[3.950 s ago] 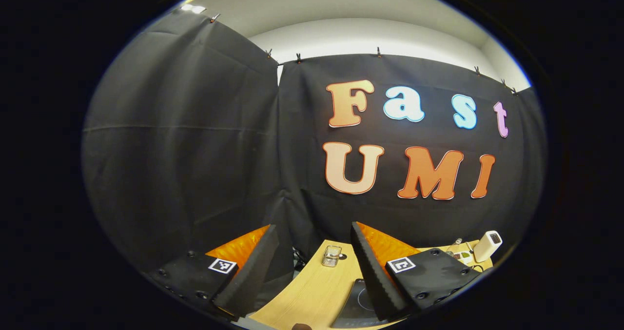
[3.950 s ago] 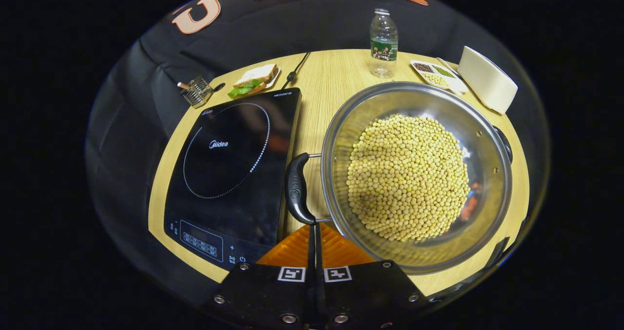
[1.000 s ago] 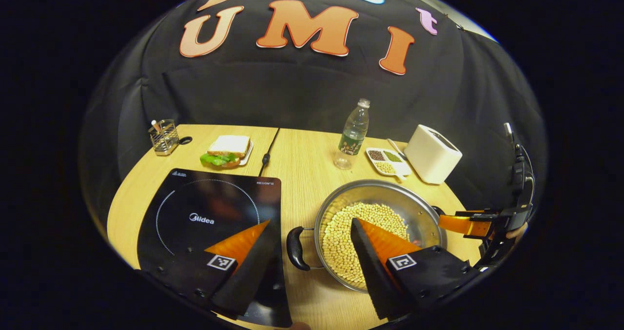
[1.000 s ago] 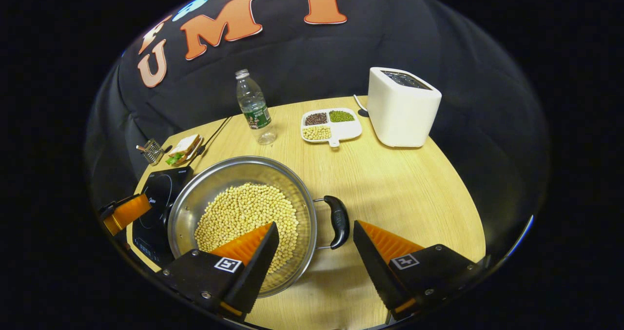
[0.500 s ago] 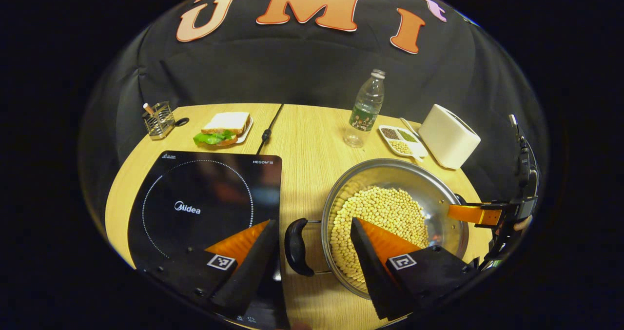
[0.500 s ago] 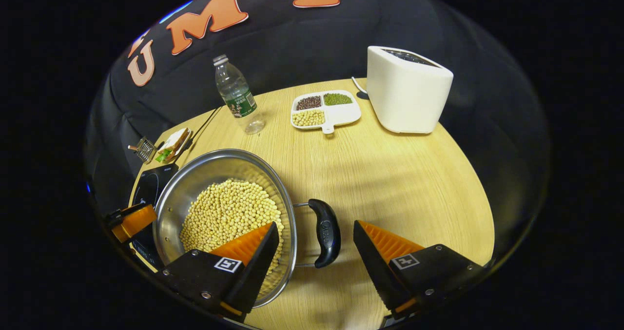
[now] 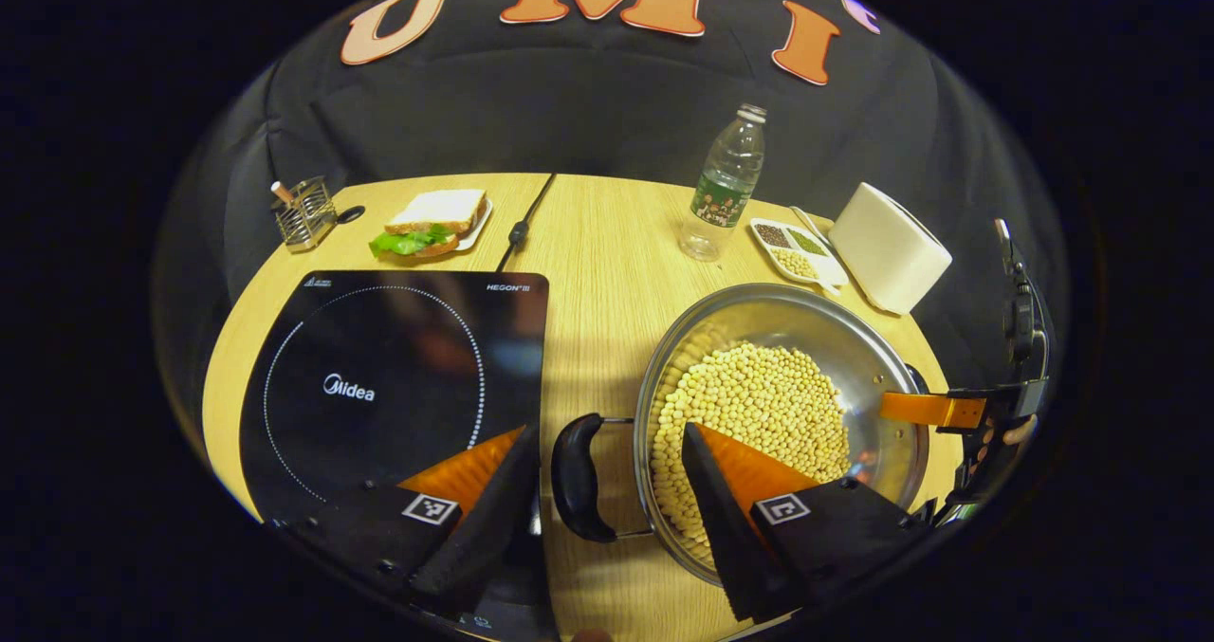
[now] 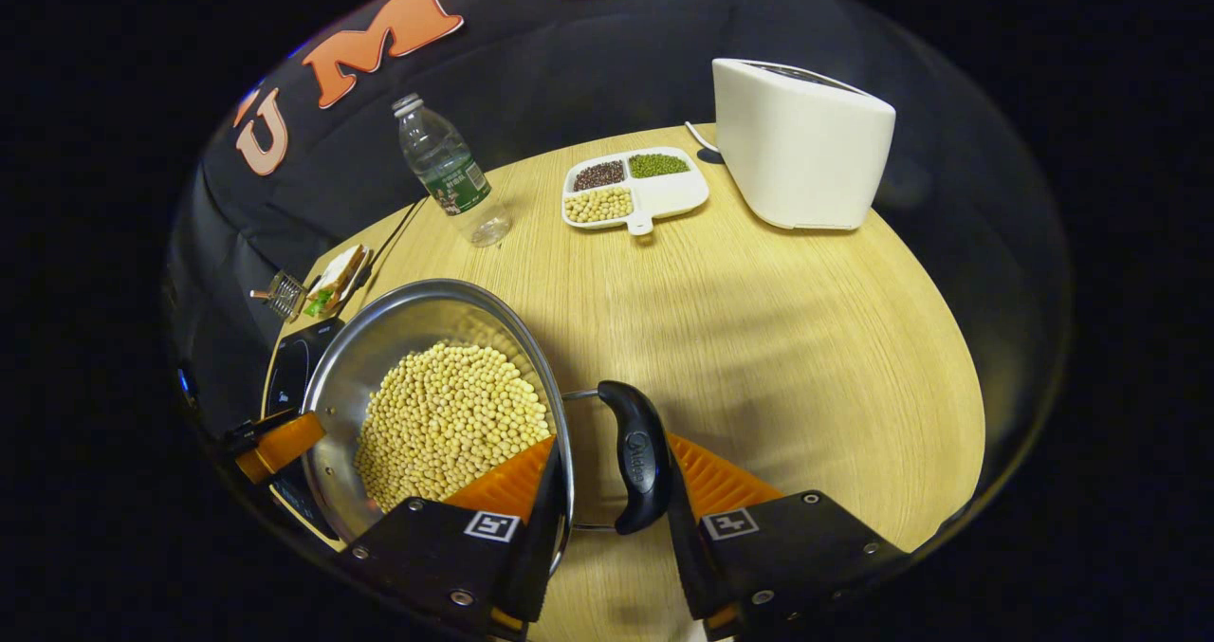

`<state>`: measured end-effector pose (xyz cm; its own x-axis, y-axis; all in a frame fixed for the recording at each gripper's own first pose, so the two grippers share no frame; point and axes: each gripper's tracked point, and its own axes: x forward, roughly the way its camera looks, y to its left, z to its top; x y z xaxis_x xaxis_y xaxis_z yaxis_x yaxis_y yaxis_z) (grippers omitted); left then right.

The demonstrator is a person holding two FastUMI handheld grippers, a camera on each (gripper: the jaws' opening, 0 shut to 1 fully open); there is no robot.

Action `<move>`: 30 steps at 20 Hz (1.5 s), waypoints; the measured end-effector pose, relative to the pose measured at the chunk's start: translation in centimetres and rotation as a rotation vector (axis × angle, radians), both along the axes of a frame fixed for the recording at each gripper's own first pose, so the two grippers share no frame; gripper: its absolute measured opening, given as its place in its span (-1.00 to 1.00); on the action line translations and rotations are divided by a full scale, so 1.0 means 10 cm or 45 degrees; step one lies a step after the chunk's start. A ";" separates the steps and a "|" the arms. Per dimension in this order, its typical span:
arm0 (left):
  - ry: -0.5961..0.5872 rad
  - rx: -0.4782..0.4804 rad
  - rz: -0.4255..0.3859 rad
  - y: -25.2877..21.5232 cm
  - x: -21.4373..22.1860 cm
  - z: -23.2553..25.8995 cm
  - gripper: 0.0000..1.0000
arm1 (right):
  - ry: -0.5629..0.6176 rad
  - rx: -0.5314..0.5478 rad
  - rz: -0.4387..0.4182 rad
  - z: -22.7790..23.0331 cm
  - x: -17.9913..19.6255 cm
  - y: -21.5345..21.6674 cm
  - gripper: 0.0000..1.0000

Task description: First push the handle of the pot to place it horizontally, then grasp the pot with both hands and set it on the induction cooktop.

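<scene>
Steel, and full of pale soybeans (image 7: pixel 759 395): the pot (image 7: pixel 787 293) sits on the wooden table (image 7: pixel 597 272), just to the right of the black induction cooktop (image 7: pixel 379 376) and not on it, with one black loop handle out to each side.

Nearest in the left gripper view, the left gripper (image 7: pixel 607 433) is spread wide astride the pot's left handle (image 7: pixel 574 476). One finger hangs over the cooktop's corner, the other over the beans inside the rim, and neither touches the handle.

In the right gripper view, the right gripper (image 8: pixel 610 443) has a much narrower gap, drawn in around the right handle (image 8: pixel 637 457). Its outer finger lies against the handle. Its inner finger sits at the pot's rim with a gap open between it and the handle, so the grip is not closed. Across the pot, the left gripper's finger shows at the far rim.

Behind the pot stand a clear plastic bottle (image 7: pixel 723 187), a white three-part dish (image 7: pixel 797 248) of beans and a white boxy appliance (image 7: pixel 890 248).

Past the cooktop lie a sandwich (image 7: pixel 427 220) on a plate, a black cable (image 7: pixel 520 229) and, at the far left edge, a small wire holder (image 7: pixel 303 213)
</scene>
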<state>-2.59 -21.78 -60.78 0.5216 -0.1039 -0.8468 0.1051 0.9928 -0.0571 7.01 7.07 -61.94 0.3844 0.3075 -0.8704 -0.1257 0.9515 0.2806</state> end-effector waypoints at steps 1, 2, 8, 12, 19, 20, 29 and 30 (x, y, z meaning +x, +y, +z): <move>0.002 0.015 -0.005 -0.01 -0.01 -0.03 0.96 | 0.002 0.000 0.004 0.00 0.01 -0.01 0.12; 0.005 0.033 -0.010 -0.02 0.00 -0.03 0.99 | 0.001 0.002 0.001 0.00 0.02 -0.03 0.18; 0.192 -0.032 0.059 -0.17 -0.30 -0.38 0.87 | 0.007 0.001 -0.013 -0.03 0.06 -0.15 0.12; 0.213 -0.057 0.120 -0.18 -0.25 -0.35 0.27 | 0.010 -0.012 -0.007 -0.03 0.05 -0.15 0.12; 0.176 -0.066 0.097 -0.21 -0.15 -0.14 0.19 | 0.062 0.013 -0.056 0.05 -0.02 -0.16 0.07; 0.175 -0.074 0.106 -0.21 -0.14 -0.11 0.22 | 0.052 0.016 -0.055 0.09 -0.03 -0.16 0.08; 0.078 -0.105 0.156 0.12 -0.08 0.40 0.20 | -0.085 0.056 -0.031 0.63 0.09 0.16 0.03; 0.062 -0.113 0.163 0.18 -0.06 0.48 0.21 | -0.100 0.063 -0.030 0.71 0.10 0.22 0.03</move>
